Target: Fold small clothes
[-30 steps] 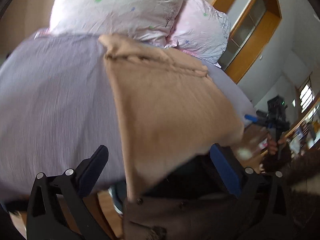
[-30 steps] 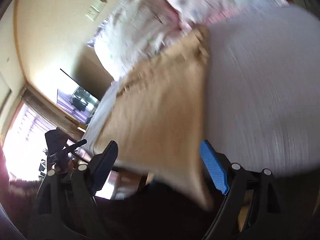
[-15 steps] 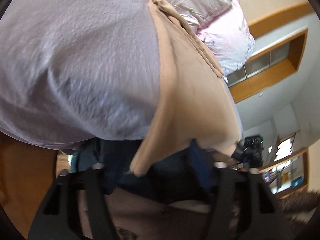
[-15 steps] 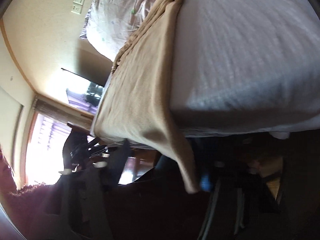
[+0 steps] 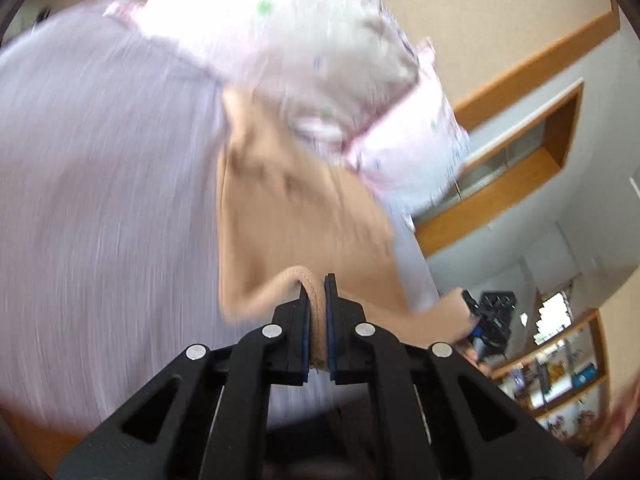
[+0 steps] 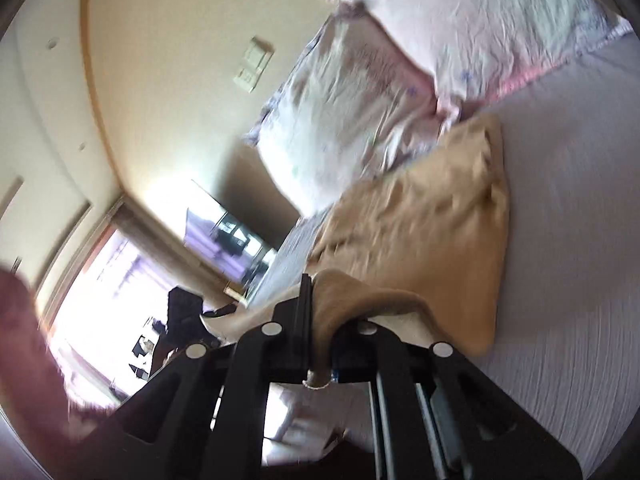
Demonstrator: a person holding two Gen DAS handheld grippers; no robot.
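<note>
A tan garment (image 5: 292, 216) lies on the lilac bed sheet (image 5: 100, 208), its far end near the pillows. My left gripper (image 5: 317, 286) is shut on the near hem of the tan garment and lifts it a little off the bed. In the right wrist view the same tan garment (image 6: 432, 220) spreads toward the pillows. My right gripper (image 6: 320, 284) is shut on another near corner of it, and the cloth drapes over the right finger. The right gripper also shows far right in the left wrist view (image 5: 488, 316).
Two pale floral pillows (image 5: 320, 64) lie at the head of the bed, also in the right wrist view (image 6: 420, 52). A wooden window frame (image 5: 516, 152) and shelves (image 5: 560, 364) stand beyond the bed. A bright window (image 6: 100, 292) and a wall switch (image 6: 254, 64) are on the far side.
Both grippers closed on the near edge of the tan garment, which hung over the bed edge before. They have risen and now hold the edge up over the bed.
</note>
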